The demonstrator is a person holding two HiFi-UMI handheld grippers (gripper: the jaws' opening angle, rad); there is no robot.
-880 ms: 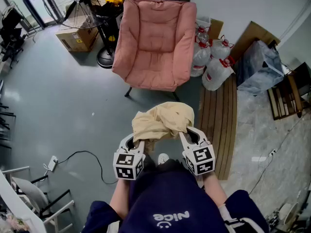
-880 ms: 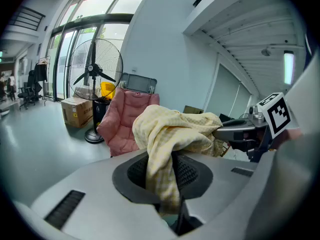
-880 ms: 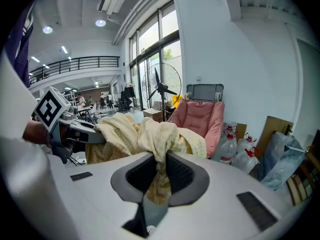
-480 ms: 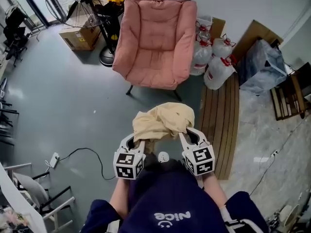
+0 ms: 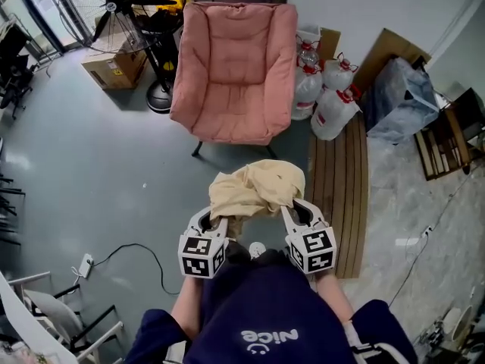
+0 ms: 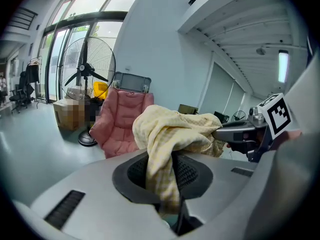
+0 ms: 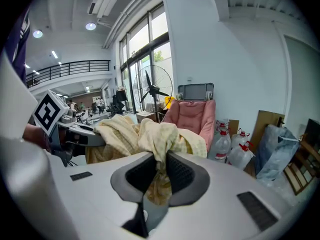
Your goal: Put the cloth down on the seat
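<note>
A crumpled pale yellow cloth [image 5: 256,189] hangs in the air between my two grippers, in front of the person's body. My left gripper [image 5: 220,220] is shut on its left end, and the fabric [image 6: 162,149] is pinched between the pads. My right gripper [image 5: 286,207] is shut on the cloth's right end [image 7: 159,156]. The pink padded chair [image 5: 236,67] stands ahead on the grey floor, its seat [image 5: 235,117] bare. The same chair [image 6: 120,119] shows behind the cloth in the left gripper view, and the chair [image 7: 192,115] also appears in the right gripper view.
A standing fan [image 5: 140,21] and a cardboard box [image 5: 112,67] are left of the chair. Several water jugs [image 5: 326,101] stand at its right, beside a wooden pallet [image 5: 345,196] and a wrapped bundle [image 5: 402,101]. A cable [image 5: 129,245] lies on the floor at left.
The view has shifted slightly; the chair now sits a little further left and nearer in the head view. Both grippers keep the cloth in the same hold.
</note>
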